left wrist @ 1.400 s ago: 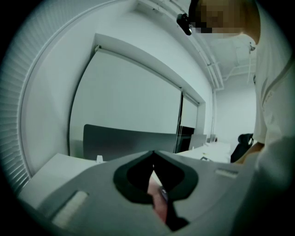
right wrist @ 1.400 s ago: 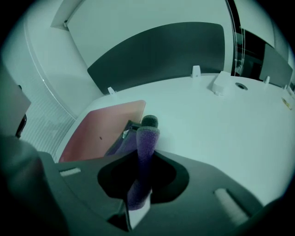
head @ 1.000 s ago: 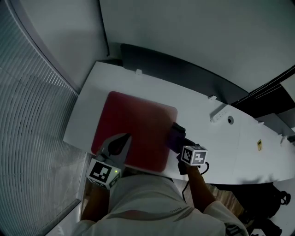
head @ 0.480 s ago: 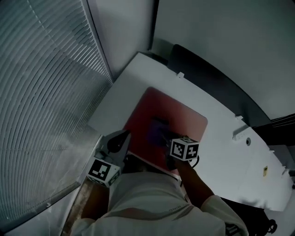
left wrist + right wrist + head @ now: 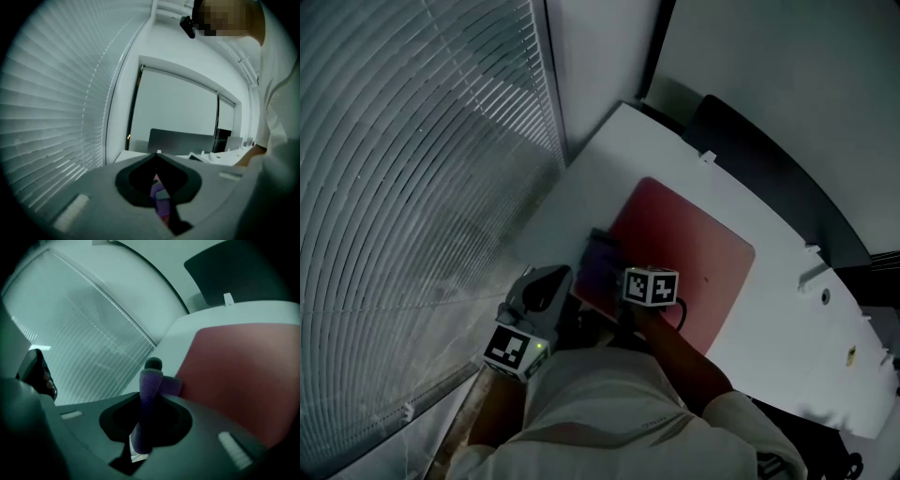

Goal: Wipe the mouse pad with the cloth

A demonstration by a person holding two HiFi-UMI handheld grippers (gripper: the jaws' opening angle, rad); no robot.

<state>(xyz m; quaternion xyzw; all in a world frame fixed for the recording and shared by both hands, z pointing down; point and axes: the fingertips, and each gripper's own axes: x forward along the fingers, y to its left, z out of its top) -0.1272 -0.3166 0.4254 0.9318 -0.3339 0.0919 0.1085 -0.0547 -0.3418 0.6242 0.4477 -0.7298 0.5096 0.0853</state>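
A white desk [image 5: 609, 159] is set beside window blinds [image 5: 412, 141], and the red mouse pad [image 5: 694, 253] is laid on it. The purple cloth [image 5: 598, 261] is clamped in the right hand-held gripper [image 5: 151, 371] at the pad's blind-side edge, probably so it can be dragged across. The left hand-held gripper [image 5: 551, 281] is held closed and empty, clear of the pad. Open pad is offered away from the blinds, but only a narrow strip of desk lies beyond this edge.

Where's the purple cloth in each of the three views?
Head view: cloth at the pad's left edge.
Left gripper view: purple sliver low centre, beyond the left claw.
Right gripper view: centre, pinched in the right claw.
Shared landmark: blinds, on the left in all three.
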